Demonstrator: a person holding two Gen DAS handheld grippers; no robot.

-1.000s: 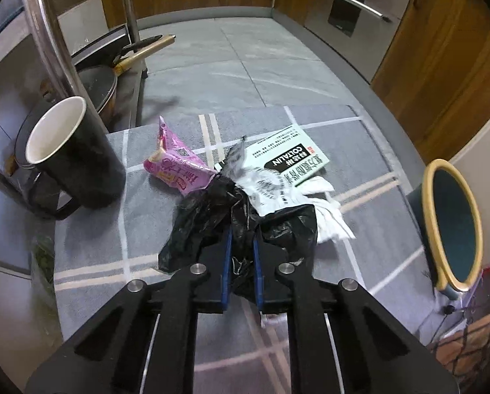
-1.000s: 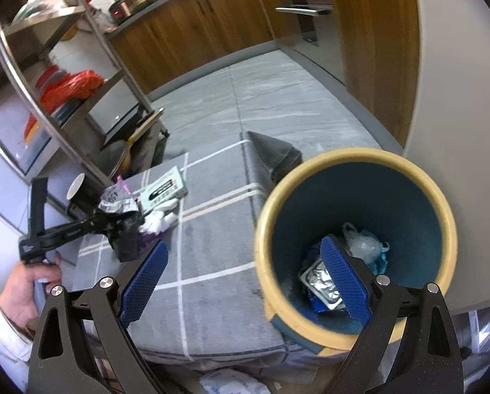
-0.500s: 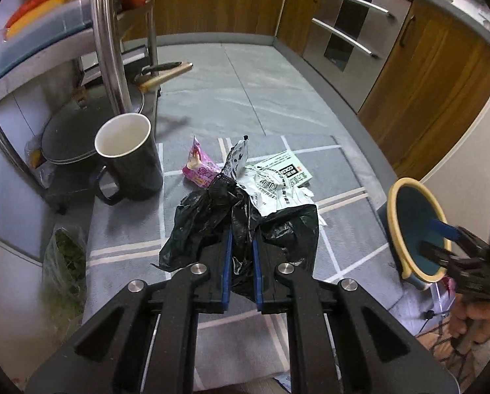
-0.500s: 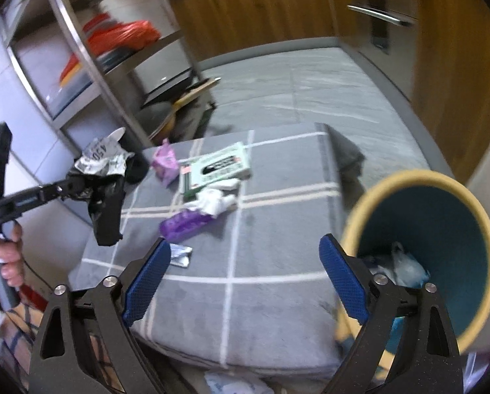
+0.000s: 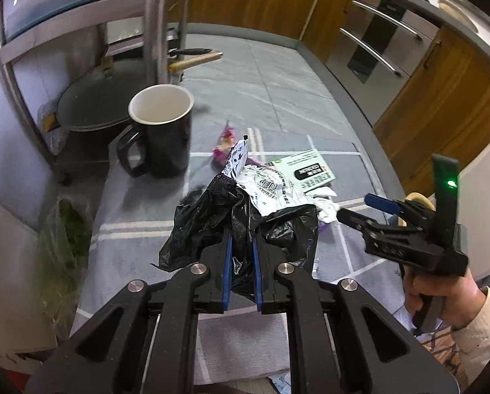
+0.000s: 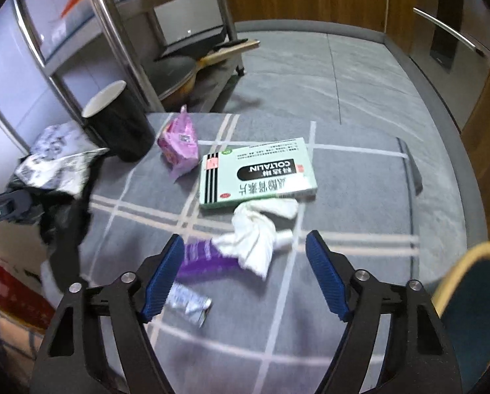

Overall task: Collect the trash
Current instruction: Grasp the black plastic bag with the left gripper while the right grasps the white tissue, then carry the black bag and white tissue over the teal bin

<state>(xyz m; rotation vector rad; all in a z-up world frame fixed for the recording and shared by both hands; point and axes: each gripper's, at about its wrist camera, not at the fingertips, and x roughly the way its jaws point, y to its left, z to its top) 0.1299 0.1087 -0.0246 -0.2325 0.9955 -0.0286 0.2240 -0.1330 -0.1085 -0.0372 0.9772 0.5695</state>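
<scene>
My left gripper is shut on a black plastic bag with a crumpled printed wrapper caught in it, held above the grey checked tablecloth. It also shows at the left of the right wrist view, with the bag. My right gripper is open and empty above a white tissue, a purple wrapper and a small foil packet. A green medicine box and a pink snack packet lie farther back. The yellow-rimmed teal bin is at the lower right.
A black mug stands at the table's back left. A metal rack with pans stands behind it. Wooden cabinets line the far side of the floor. A bag of greens lies left of the table.
My left gripper has lifted the bag and wrapper higher and back from the table. My right gripper has swung from over the bin to over the tissue and purple wrapper.
</scene>
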